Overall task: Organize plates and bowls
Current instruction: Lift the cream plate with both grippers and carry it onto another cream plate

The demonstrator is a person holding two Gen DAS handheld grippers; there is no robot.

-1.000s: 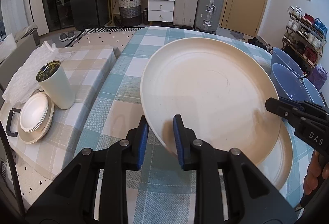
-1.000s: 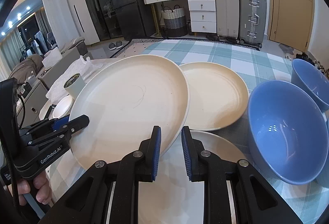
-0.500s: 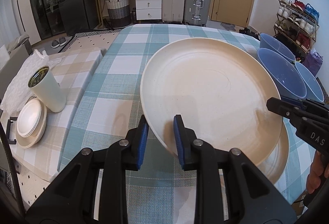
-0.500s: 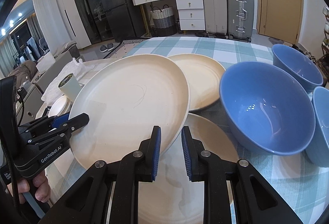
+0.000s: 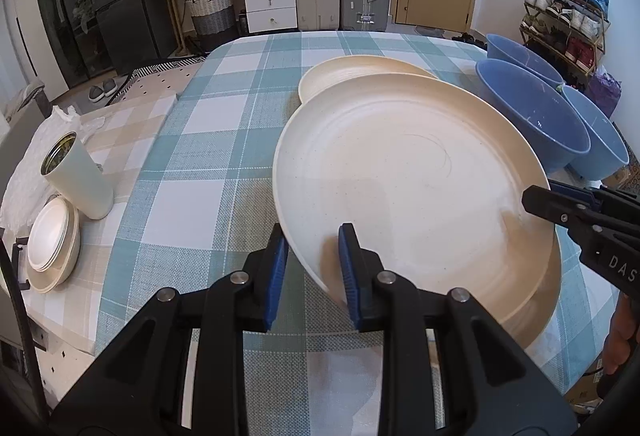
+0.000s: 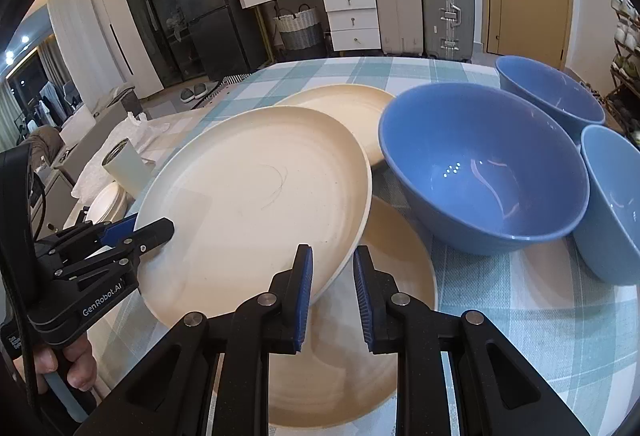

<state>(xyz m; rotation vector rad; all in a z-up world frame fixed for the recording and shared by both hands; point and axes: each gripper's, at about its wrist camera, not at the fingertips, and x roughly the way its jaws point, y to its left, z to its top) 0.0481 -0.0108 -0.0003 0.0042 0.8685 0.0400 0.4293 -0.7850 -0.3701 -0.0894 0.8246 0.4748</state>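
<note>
A large cream plate (image 5: 412,187) is held tilted above the checked table, also in the right wrist view (image 6: 256,203). My left gripper (image 5: 312,268) is shut on its near rim. My right gripper (image 6: 332,288) is shut on its opposite rim and shows at the right of the left wrist view (image 5: 532,197). A second cream plate (image 6: 396,336) lies on the table under it. A third cream plate (image 5: 352,69) lies farther back. Three blue bowls (image 6: 480,171) stand to the right of the plates.
The table (image 5: 224,139) has a teal checked cloth. To its left, a lower beige checked surface holds a pale cup (image 5: 76,179) and a stack of small white dishes (image 5: 52,248). Suitcases, drawers and a door stand behind.
Both grippers carried the held plate toward the table's near side, over the lower plate. The third plate has come into the left wrist view, and the blue bowls sit closer in the right wrist view.
</note>
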